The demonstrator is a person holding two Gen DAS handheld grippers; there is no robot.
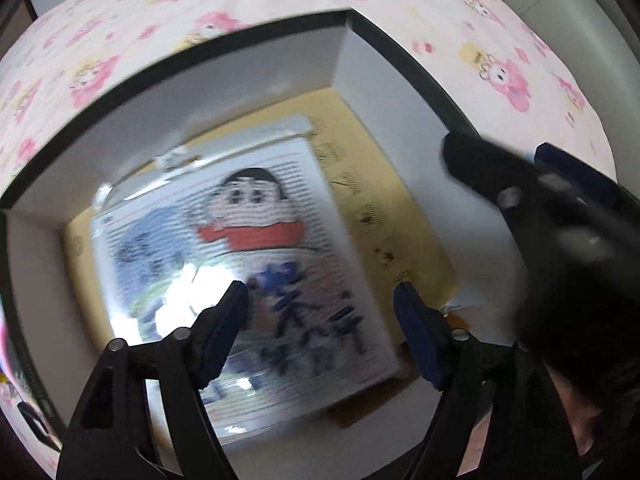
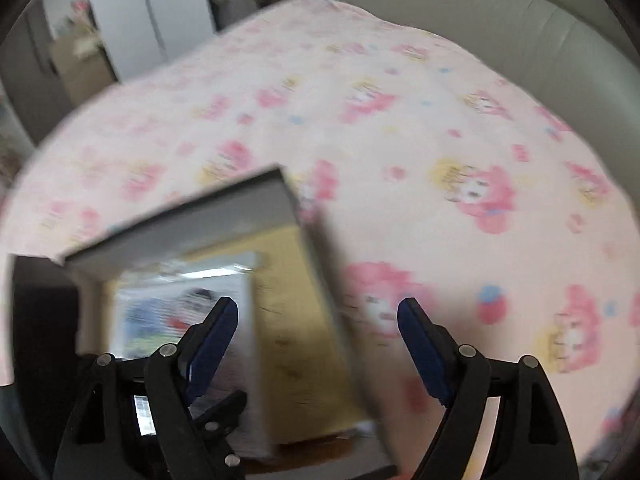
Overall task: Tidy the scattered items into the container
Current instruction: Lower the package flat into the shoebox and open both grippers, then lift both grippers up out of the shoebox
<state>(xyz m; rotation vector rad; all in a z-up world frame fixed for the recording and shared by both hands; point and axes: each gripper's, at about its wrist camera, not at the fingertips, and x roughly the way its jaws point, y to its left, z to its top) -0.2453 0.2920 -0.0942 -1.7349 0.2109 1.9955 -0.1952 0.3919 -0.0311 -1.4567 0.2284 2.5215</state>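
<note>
Left claw (image 1: 320, 300) open, above boxed packet (image 1: 240, 264)

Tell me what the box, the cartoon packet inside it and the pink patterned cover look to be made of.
Box: probably rigid cardboard, matte white walls with a dark rim, folding sharply at the corners.
Cartoon packet: seemingly glossy plastic film over print, since a bright glare sits on it; blur leaves this open.
Pink patterned cover: looks like soft printed fabric, matte and draping over the edges.
</note>
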